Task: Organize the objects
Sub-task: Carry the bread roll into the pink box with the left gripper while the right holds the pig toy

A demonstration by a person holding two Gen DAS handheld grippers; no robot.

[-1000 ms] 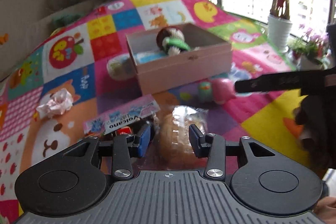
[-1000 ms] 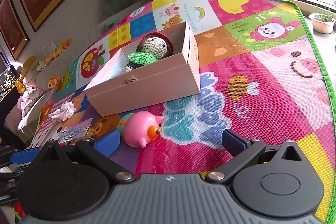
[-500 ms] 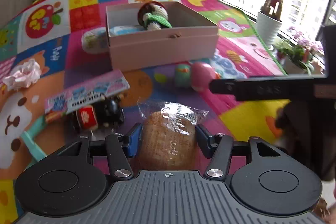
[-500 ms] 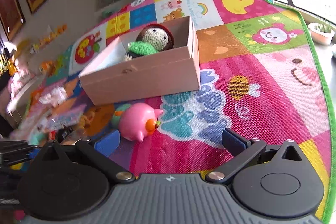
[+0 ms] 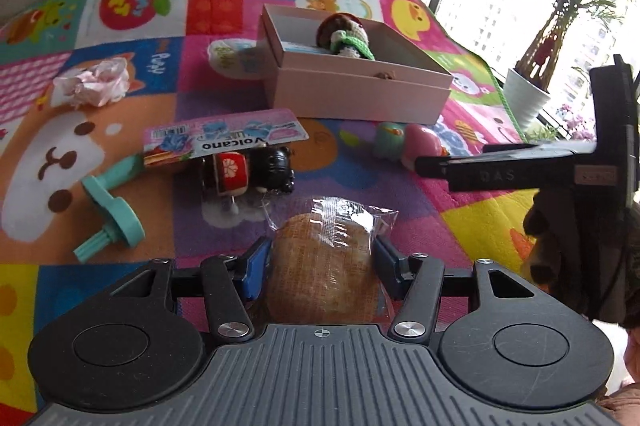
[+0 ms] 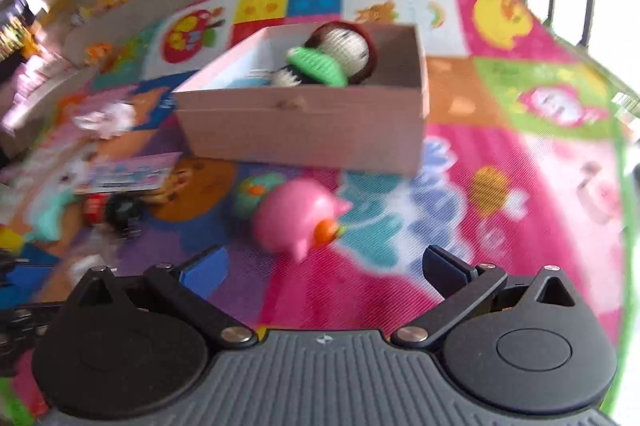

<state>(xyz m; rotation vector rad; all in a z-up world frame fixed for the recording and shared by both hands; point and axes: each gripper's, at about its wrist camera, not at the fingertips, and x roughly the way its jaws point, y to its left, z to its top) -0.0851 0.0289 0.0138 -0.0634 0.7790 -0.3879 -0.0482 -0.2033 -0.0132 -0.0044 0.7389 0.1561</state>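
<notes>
A wrapped bread loaf (image 5: 324,246) lies on the colourful play mat, between the blue pads of my left gripper (image 5: 320,262). The jaws stand open on either side of it, close to the wrapper. My right gripper (image 6: 324,266) is open and empty, low over the mat, just short of a pink pig toy (image 6: 298,218) with a teal toy (image 6: 248,198) beside it. In the left wrist view that gripper (image 5: 480,170) reaches in from the right near the pig (image 5: 424,146). Beyond stands an open pink box (image 5: 360,94) holding a crocheted doll (image 5: 344,36).
On the mat to the left lie a "Volcano" packet (image 5: 224,138), red and black wind-up toys (image 5: 248,170), a teal plastic piece (image 5: 112,214) and crumpled tissue (image 5: 94,84). A snack packet (image 5: 232,56) sits behind the box. A potted plant (image 5: 524,98) stands by the window.
My left gripper opened wider and slid forward, so the bread now sits between its pads. Both grippers rolled. The right one moved toward the pink pig, which now lies nearer its centre.
</notes>
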